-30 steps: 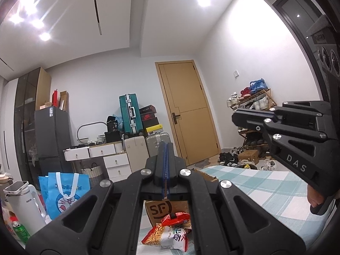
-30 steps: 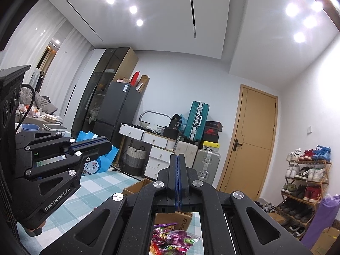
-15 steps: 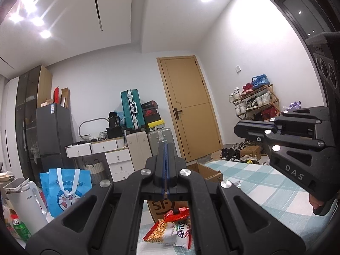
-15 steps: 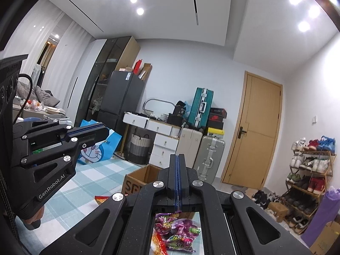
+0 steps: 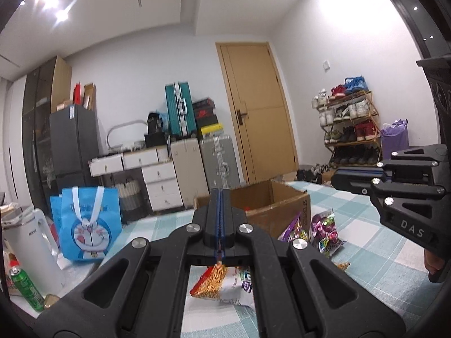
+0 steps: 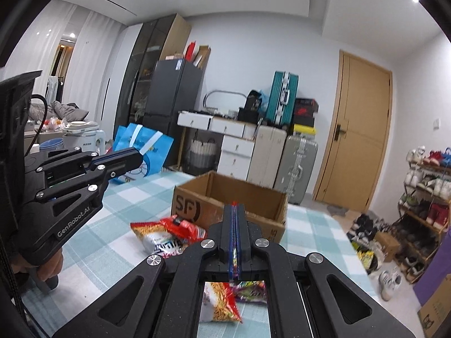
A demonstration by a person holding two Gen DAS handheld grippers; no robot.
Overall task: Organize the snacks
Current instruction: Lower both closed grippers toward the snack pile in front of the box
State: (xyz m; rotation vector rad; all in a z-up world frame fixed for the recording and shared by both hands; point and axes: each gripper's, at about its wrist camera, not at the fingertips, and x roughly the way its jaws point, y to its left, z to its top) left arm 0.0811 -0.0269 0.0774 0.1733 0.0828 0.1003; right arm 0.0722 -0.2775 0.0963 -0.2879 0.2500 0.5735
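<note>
Foil snack packets (image 6: 169,238) lie on the checked cloth (image 6: 135,197) just beneath both tongs, left gripper (image 5: 219,197) and right gripper (image 6: 234,211) pressed together and empty. Beyond them the cardboard box (image 6: 225,197) stands open. Descending while still closed, I judge, they would shove packets aside rather than pinch them.

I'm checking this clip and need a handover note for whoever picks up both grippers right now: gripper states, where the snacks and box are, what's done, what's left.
Left gripper: shut, holding nothing.
Right gripper: shut, holding nothing.
Open cardboard box stands on the checked tablecloth.
In front of it lie a red-and-white snack bag and purple candy packets; another bag lies nearer the right gripper.
Done: nothing certain; something red shows inside the box, unclear what.
Left: the visible packets still lie outside the box.
</note>
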